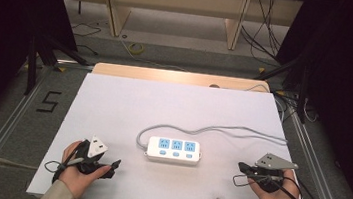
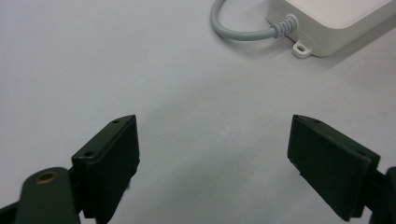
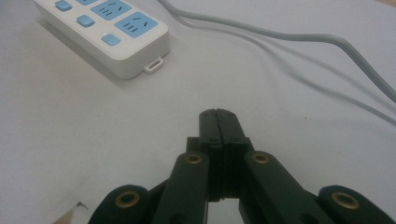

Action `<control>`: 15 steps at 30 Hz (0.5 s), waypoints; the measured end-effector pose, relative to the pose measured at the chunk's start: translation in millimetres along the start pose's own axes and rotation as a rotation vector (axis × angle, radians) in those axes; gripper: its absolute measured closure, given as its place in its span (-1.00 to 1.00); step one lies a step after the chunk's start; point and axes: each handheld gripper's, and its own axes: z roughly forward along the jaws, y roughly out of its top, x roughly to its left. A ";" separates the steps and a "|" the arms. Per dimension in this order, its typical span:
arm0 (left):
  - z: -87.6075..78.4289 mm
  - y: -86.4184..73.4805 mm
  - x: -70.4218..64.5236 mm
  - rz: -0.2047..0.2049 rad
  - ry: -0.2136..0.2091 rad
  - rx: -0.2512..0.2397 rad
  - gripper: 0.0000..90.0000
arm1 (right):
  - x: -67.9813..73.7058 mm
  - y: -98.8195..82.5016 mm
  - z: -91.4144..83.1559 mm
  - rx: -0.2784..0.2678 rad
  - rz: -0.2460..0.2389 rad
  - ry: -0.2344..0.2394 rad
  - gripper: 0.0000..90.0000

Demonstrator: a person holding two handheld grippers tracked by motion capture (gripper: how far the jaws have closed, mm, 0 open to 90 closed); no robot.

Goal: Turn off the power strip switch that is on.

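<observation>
- The power strip [image 1: 174,150] lies flat near the middle of the white table [image 1: 113,102], its three blue socket faces up, each with a blue button under it.
- Its grey cable [image 1: 221,130] leaves the strip's end at 9 o'clock, loops round behind it and runs off across the sheet toward 3 o'clock.
- The left gripper [image 1: 115,165] sits at about 8 o'clock from the strip, held in the person's left hand [image 1: 75,171] low over the table and apart from the strip.
- In the left gripper view its two black jaws stand wide apart with only bare table between them; the gripper [image 2: 212,140] is released and holds nothing. The strip's cable end [image 2: 327,23] lies ahead at roughly 1 o'clock.
- The right gripper [image 1: 241,166] sits at about 4 o'clock from the strip, in the person's right hand [image 1: 274,196], its tip pointing toward the strip yet well short of it.
- In the right gripper view its jaws are pressed flat against each other, clenched on nothing [image 3: 218,114]. The strip [image 3: 107,32] lies ahead at about 11 o'clock, the cable [image 3: 299,39] passing at 1 o'clock.
</observation>
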 end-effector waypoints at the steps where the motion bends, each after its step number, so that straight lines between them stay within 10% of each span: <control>1: 0.1 0.0 -0.1 -0.001 0.000 -0.001 -0.63 | 0.9 1.1 0.4 0.002 -0.001 0.003 1.00; 15: 0.1 0.2 -0.3 0.000 0.001 -0.001 -0.63 | 3.0 6.9 3.0 0.013 -0.009 0.013 1.00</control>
